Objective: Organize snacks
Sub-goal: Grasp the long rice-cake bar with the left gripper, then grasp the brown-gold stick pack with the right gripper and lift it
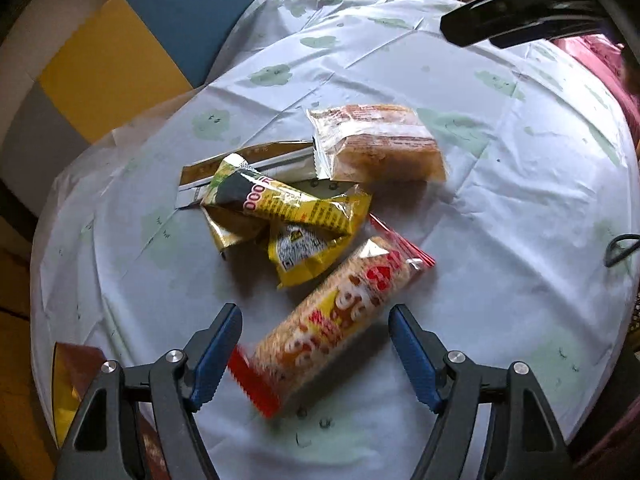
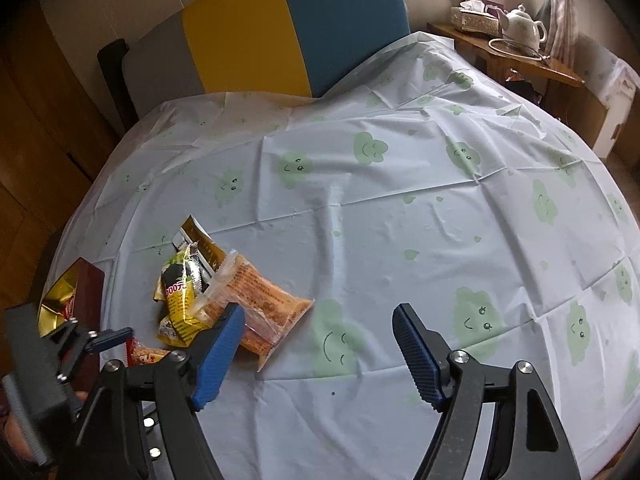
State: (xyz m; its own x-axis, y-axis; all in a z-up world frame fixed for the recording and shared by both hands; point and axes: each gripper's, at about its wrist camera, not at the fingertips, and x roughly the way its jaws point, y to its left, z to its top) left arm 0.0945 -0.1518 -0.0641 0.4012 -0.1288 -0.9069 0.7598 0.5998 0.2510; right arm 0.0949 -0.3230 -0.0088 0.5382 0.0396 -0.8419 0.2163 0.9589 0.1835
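Note:
Several snacks lie in a pile on the clouded tablecloth (image 1: 500, 208). A long red and yellow biscuit pack (image 1: 336, 328) lies between the open fingers of my left gripper (image 1: 316, 320), blurred. Past it lie yellow packets (image 1: 296, 216), a gold and white sachet (image 1: 240, 168) and a clear bag of orange-brown cake (image 1: 380, 144). My right gripper (image 2: 320, 320) is open and empty over bare cloth, right of the cake bag (image 2: 260, 304) and yellow packets (image 2: 180, 296). The left gripper (image 2: 100, 340) shows in the right wrist view at lower left.
A brown box with gold lining (image 2: 76, 296) stands at the table's left edge, also seen in the left wrist view (image 1: 76, 380). A chair with grey, yellow and blue panels (image 2: 280, 32) stands behind the table. A side table with a teapot (image 2: 524, 28) is at far right.

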